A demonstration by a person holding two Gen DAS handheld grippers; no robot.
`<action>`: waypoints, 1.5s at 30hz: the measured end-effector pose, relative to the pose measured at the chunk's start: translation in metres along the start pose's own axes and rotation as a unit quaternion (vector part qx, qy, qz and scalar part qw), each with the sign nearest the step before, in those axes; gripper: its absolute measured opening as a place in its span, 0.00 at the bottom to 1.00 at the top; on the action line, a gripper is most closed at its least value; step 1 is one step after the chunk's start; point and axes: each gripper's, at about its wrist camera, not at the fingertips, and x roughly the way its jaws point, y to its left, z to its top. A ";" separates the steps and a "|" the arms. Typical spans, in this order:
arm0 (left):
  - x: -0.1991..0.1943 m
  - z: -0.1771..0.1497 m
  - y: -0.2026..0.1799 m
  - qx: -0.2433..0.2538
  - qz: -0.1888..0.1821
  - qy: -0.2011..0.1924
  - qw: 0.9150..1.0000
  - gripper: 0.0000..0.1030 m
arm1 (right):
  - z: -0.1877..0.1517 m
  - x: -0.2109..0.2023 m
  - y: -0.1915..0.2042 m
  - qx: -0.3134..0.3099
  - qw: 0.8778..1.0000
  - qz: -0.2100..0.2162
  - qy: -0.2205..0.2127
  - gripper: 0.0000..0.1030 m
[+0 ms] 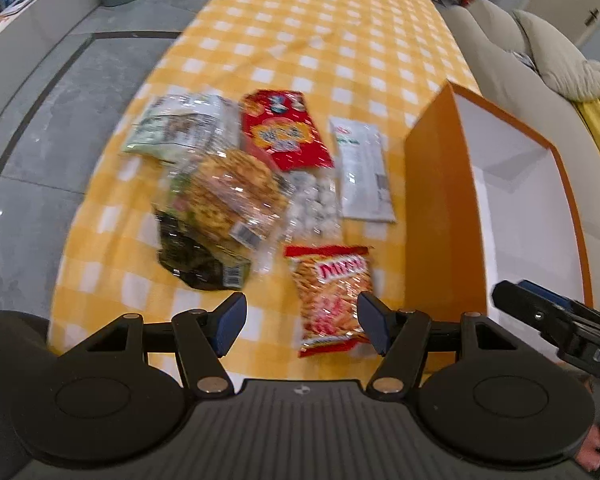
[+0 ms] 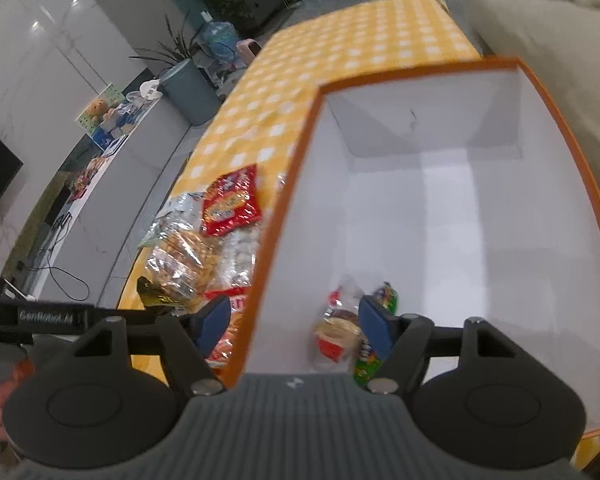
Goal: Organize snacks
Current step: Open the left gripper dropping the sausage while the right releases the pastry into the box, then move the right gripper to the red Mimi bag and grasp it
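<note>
Left gripper [image 1: 302, 322], jaws wide, hovers over orange-red peanut packet [image 1: 332, 296]; right gripper [image 2: 294, 326], also wide, hangs above orange-rimmed white box [image 2: 440, 208].

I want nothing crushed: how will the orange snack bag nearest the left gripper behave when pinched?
The orange snack bag looks like thin crinkly film, so probably floppy and light. Its stick-shaped contents may snap under a hard pinch. The glossy film could slip.

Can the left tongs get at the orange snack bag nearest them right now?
Probably yes. The left tongs are open and empty, and the orange snack bag lies flat on the tablecloth just ahead with nothing on top. The box stands close on one side.
</note>
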 end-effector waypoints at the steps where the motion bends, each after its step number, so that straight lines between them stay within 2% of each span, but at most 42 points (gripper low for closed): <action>1: -0.002 0.001 0.005 -0.009 -0.001 -0.003 1.000 0.72 | 0.000 -0.002 0.007 -0.004 1.000 -0.007 -0.011 0.69; 3: -0.004 0.002 0.014 -0.021 -0.010 -0.005 1.000 0.72 | -0.001 -0.008 0.023 -0.007 0.999 -0.033 -0.043 0.73; 5: -0.007 0.004 0.022 -0.023 -0.018 -0.007 1.000 0.72 | -0.003 -0.013 0.040 -0.017 0.996 -0.047 -0.077 0.74; 9: -0.014 0.008 0.040 -0.040 -0.013 -0.022 0.999 0.75 | -0.015 -0.018 0.084 -0.073 0.986 -0.041 -0.144 0.78; 11: -0.015 0.010 0.050 -0.050 -0.014 -0.025 0.998 0.75 | -0.024 -0.015 0.102 -0.099 0.981 -0.033 -0.162 0.78; 13: -0.016 0.011 0.060 -0.064 -0.016 -0.024 0.998 0.75 | -0.031 -0.005 0.118 -0.116 0.980 -0.036 -0.160 0.78; 16: -0.014 0.012 0.073 -0.078 -0.017 -0.020 0.997 0.75 | -0.050 0.011 0.140 -0.138 0.970 -0.091 -0.179 0.78; 18: -0.013 0.013 0.081 -0.086 -0.013 -0.019 0.996 0.75 | -0.062 0.027 0.153 -0.172 0.965 -0.102 -0.167 0.76; 21: -0.011 0.013 0.092 -0.093 -0.009 -0.020 0.995 0.75 | -0.080 0.050 0.160 -0.198 0.955 -0.147 -0.163 0.73; 25: -0.006 0.013 0.101 -0.098 0.000 -0.017 0.995 0.75 | -0.093 0.081 0.154 -0.174 0.963 -0.162 -0.129 0.71; 30: 0.000 0.013 0.108 -0.103 -0.006 -0.006 0.995 0.75 | -0.100 0.110 0.146 -0.159 0.959 -0.213 -0.103 0.71; 33: 0.003 0.013 0.106 -0.099 -0.009 -0.003 0.995 0.75 | -0.100 0.118 0.139 -0.133 0.961 -0.222 -0.095 0.71; 39: 0.005 0.012 0.101 -0.087 -0.004 0.002 0.996 0.75 | -0.100 0.141 0.132 -0.121 0.963 -0.227 -0.077 0.70; 41: 0.007 0.012 0.101 -0.086 -0.001 0.004 0.996 0.75 | -0.105 0.137 0.131 -0.131 0.963 -0.219 -0.087 0.62; 45: 0.007 0.013 0.102 -0.091 -0.005 0.008 0.996 0.75 | -0.109 0.130 0.130 -0.136 0.965 -0.202 -0.100 0.54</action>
